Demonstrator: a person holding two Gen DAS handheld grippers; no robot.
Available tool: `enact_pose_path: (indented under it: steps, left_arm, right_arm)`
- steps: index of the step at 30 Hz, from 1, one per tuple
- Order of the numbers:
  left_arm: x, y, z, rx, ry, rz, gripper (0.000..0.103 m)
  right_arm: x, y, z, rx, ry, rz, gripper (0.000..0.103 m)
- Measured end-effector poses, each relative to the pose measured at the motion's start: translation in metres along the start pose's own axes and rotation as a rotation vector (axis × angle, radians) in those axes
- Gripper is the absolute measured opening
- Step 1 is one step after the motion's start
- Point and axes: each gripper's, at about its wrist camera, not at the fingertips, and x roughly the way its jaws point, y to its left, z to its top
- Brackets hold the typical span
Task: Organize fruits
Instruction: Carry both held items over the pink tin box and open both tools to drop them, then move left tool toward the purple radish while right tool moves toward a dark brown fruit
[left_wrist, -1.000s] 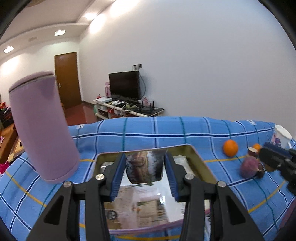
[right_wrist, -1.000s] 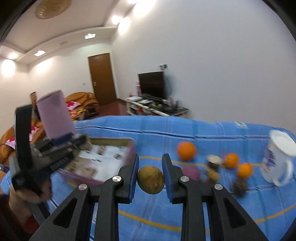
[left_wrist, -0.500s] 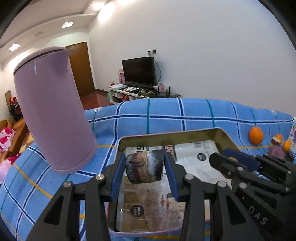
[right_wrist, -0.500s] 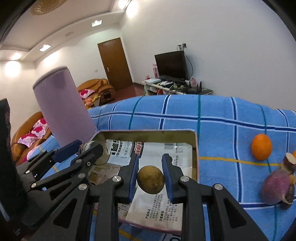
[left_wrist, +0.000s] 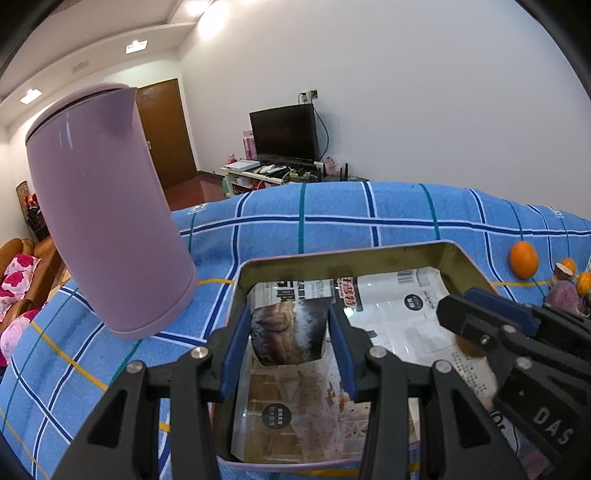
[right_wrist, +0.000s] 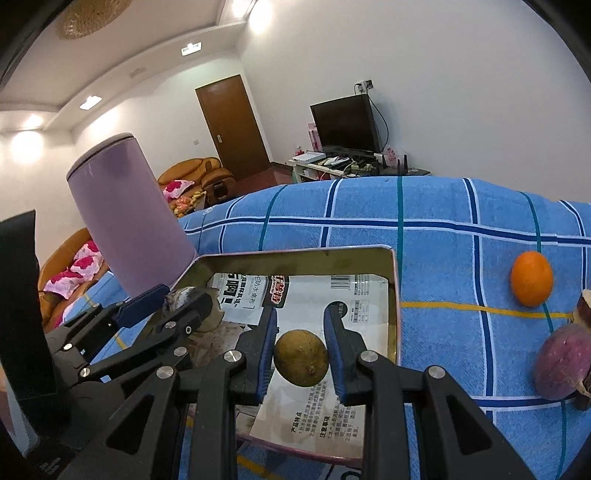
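Two claws hover side by side over a shallow metal tray (left_wrist: 369, 254), each gripping a piece of fruit. Left claw (left_wrist: 290, 338) is closed on a dark, mottled, blocky fruit piece (left_wrist: 288, 332), its blue pads (left_wrist: 234, 350) pressed against both sides; the piece hangs above the tray's near-left part. Right claw (right_wrist: 301, 356) is clamped on a small round brownish-green fruit (right_wrist: 301, 358), held over the tray's near-right part — printed paper (right_wrist: 332, 295) lines the tray floor beneath both. From the right claw's view, the left claw appears to its left, low over the same tray. A tall lilac canister (left_wrist: 107, 221) stands to the left of both claws, just beside the tray's far-left corner. Off to the right of the claws, on the blue checked cloth (right_wrist: 443, 229) covering the bench, lie an orange (right_wrist: 532, 278) and, nearer, a purple fruit (right_wrist: 559, 362), both well apart from the tray. Smaller orange fruits sit further right in the left claw's view — too small to tell more.
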Motion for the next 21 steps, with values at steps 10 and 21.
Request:
enact_pose_path:
  steps: [10,21]
  left_arm:
    - [-0.013,-0.003,-0.001,0.002,-0.063,0.038,0.076]
    - [-0.043,0.049,0.006,-0.232,-0.233,0.191,0.103]
  right_arm:
    - [-0.034,0.002,-0.005,-0.006,-0.131,-0.059,0.07]
    - [-0.097,-0.034,-0.001,0.1,-0.352,-0.345,0.074]
